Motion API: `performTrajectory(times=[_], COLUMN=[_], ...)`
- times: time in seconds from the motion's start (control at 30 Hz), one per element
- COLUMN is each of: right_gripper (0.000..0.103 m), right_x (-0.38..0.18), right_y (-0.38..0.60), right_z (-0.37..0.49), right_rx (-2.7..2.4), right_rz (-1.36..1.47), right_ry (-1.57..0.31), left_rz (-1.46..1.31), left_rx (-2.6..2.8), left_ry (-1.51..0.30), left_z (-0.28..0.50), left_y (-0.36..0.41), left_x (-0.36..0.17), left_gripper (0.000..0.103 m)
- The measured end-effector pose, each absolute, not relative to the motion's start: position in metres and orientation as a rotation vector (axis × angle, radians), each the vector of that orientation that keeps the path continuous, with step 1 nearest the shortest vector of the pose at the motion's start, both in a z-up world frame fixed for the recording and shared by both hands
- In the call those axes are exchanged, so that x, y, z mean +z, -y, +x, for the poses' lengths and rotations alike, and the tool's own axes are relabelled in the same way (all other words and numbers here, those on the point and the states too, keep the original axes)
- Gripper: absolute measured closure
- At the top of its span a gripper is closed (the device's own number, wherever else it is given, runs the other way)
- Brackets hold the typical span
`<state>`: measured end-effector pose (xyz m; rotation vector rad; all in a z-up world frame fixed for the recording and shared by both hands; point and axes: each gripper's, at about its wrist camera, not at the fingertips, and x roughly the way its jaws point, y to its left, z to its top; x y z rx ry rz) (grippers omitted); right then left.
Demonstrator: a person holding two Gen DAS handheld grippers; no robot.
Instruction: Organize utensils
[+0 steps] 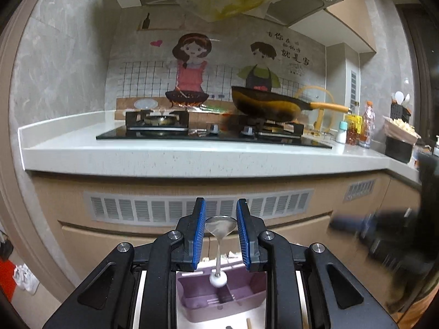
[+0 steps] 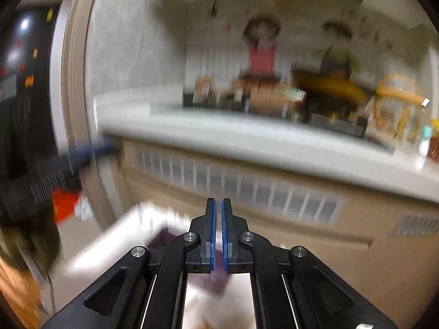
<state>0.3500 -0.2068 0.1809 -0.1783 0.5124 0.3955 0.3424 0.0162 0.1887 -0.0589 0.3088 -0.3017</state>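
In the left wrist view, my left gripper [image 1: 221,205] has its blue pads on either side of a metal spoon [image 1: 220,227], bowl up and white-tipped handle pointing down. The spoon hangs above a purple compartmented utensil holder [image 1: 203,298] on a white surface. The pads look close to the bowl's edges; contact is unclear. In the right wrist view, heavily blurred, my right gripper [image 2: 218,205] is shut with nothing between the pads. A purple shape [image 2: 162,240], likely the holder, shows just below and left of it.
A kitchen counter [image 1: 175,159] with a gas hob [image 1: 214,134] and a wok [image 1: 271,104] runs across ahead. Cabinet fronts with vents [image 1: 197,209] lie below it. Bottles [image 1: 366,126] and a utensil caddy [image 1: 400,109] stand at the right. A blurred dark shape [image 1: 384,235], probably the other gripper, is at the right.
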Motion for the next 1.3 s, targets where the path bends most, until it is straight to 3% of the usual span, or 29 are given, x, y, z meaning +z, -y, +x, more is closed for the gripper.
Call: performTrajectory(times=[0.2, 0.33, 0.43, 0.63, 0.77, 0.83, 0.93, 1.2, 1.3], right_gripper=[0.098, 0.097, 0.08, 0.075, 0.062, 0.055, 0.055, 0.054, 0.045], right_x=[0.036, -0.028, -0.052, -0.064, -0.067, -0.067, -0.068, -0.064, -0.067], right_y=[0.209, 0.221, 0.233, 0.242, 0.238, 0.237, 0.236, 0.241, 0.248], right_z=[0.348, 0.346, 0.345, 0.341, 0.331, 0.329, 0.326, 0.337, 0.342], right_rx=[0.51, 0.522, 0.49, 0.462, 0.468, 0.477, 0.47, 0.412, 0.381], right_rz=[-0.336, -0.384, -0.374, -0.34, -0.339, -0.329, -0.33, -0.361, -0.331], right_ry=[-0.854, -1.021, -1.079, -1.1, -1.084, -1.08, -1.062, -1.02, -1.038], left_rz=[-0.044, -0.029, -0.039, -0.079, -0.095, -0.085, -0.066, 0.026, 0.051], left_rx=[-0.329, -0.338, -0.326, -0.248, -0.215, -0.223, -0.268, -0.429, -0.503], left_ry=[-0.337, -0.367, -0.429, -0.631, -0.698, -0.726, -0.77, -0.916, -0.955], left_z=[0.326, 0.311, 0.307, 0.329, 0.336, 0.339, 0.336, 0.302, 0.288], left_y=[-0.019, -0.024, -0.032, -0.052, -0.059, -0.056, -0.042, -0.003, 0.014], left_x=[0.16, 0.144, 0.121, 0.054, 0.026, 0.016, -0.002, -0.047, -0.056], left_gripper=[0.08, 0.08, 0.08, 0.079, 0.078, 0.071, 0.059, 0.049, 0.044])
